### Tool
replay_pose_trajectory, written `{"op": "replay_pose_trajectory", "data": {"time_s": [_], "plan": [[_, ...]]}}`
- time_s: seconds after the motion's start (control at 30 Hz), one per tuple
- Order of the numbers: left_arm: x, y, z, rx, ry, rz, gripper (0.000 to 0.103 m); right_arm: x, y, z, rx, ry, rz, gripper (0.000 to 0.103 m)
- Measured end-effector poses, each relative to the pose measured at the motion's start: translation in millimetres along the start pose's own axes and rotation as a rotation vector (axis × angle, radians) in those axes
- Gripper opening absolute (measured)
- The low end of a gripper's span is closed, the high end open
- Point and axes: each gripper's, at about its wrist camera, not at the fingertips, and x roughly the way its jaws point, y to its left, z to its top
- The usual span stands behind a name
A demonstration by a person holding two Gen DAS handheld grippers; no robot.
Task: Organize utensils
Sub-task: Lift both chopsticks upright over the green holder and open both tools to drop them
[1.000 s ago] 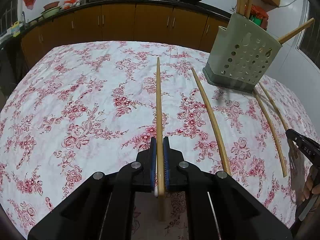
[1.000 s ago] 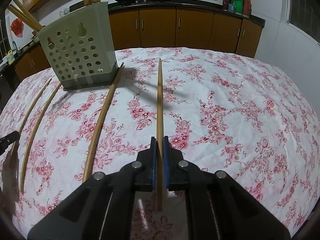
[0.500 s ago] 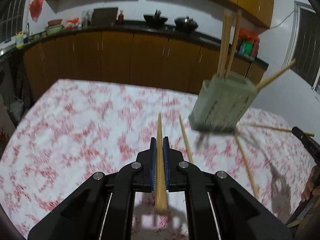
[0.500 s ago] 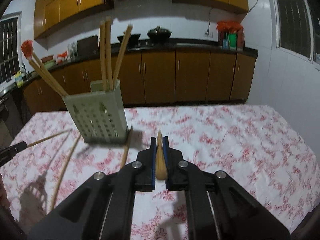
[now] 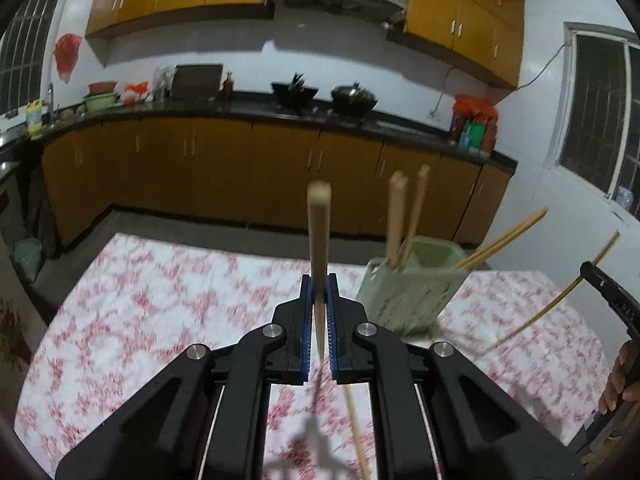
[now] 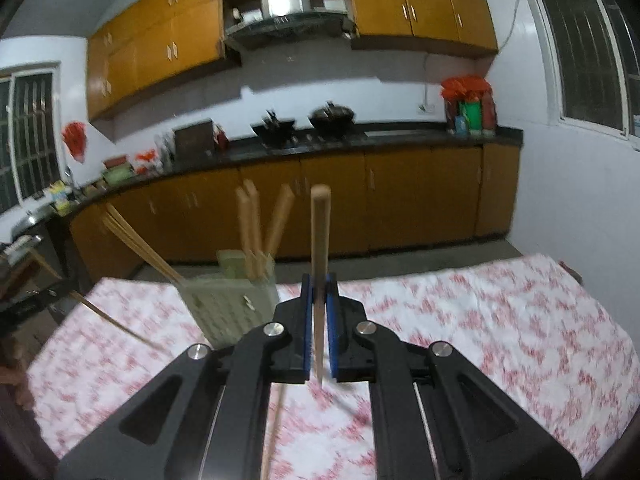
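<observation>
My left gripper (image 5: 319, 280) is shut on a wooden chopstick (image 5: 319, 232) that points up and forward, lifted above the table. My right gripper (image 6: 319, 280) is shut on another wooden chopstick (image 6: 320, 240), also lifted. A pale green perforated utensil holder (image 5: 412, 288) stands on the floral tablecloth, right of the left gripper; it also shows in the right wrist view (image 6: 228, 304), left of the right gripper. Several chopsticks stand in it. A loose chopstick (image 5: 356, 432) lies on the cloth below the left gripper.
The table carries a red floral cloth (image 5: 160, 312). The right gripper's edge (image 5: 612, 296) and its held chopstick show at the far right of the left wrist view. Another loose chopstick (image 6: 274, 428) lies on the cloth. Brown kitchen cabinets (image 5: 240, 172) run behind the table.
Both grippers have risen from the table, each lifting its chopstick off the cloth and tilting it upward. The holder now sits lower in both views.
</observation>
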Motion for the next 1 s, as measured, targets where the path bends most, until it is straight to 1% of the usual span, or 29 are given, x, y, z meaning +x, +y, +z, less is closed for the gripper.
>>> {"op": "replay_pose_trajectory", "data": {"time_s": [0.13,0.23,0.37,0.43,0.5,0.6,0.7,0.83,1.0], "plan": [[-15,-16,19,0.017,-0.054,-0.038,0.007,-20,12,27,0.011,-0.067,0.080,0.008],[-24,-30,32,0.027,-0.107,-0.070,0.007,-33,25,47,0.000,-0.148,0.121,0.008],[-35,-51,52,0.033,-0.204,-0.102,0.007,-37,40,63,-0.008,-0.241,0.138,0.008],[-39,-62,61,0.037,-0.266,-0.104,0.007,-34,44,68,-0.004,-0.274,0.139,0.008],[-36,-70,69,0.034,-0.311,-0.102,0.007,-27,48,71,0.000,-0.304,0.136,0.008],[-25,-77,76,0.026,-0.344,-0.091,0.007,-11,52,74,-0.001,-0.322,0.129,0.008],[-7,-80,77,0.019,-0.340,-0.085,0.007,7,56,76,-0.013,-0.315,0.120,0.008],[21,-79,70,0.009,-0.302,-0.073,0.007,37,58,73,-0.018,-0.279,0.113,0.008],[45,-73,62,-0.008,-0.258,-0.075,0.007,68,63,65,-0.023,-0.229,0.106,0.008]]}}
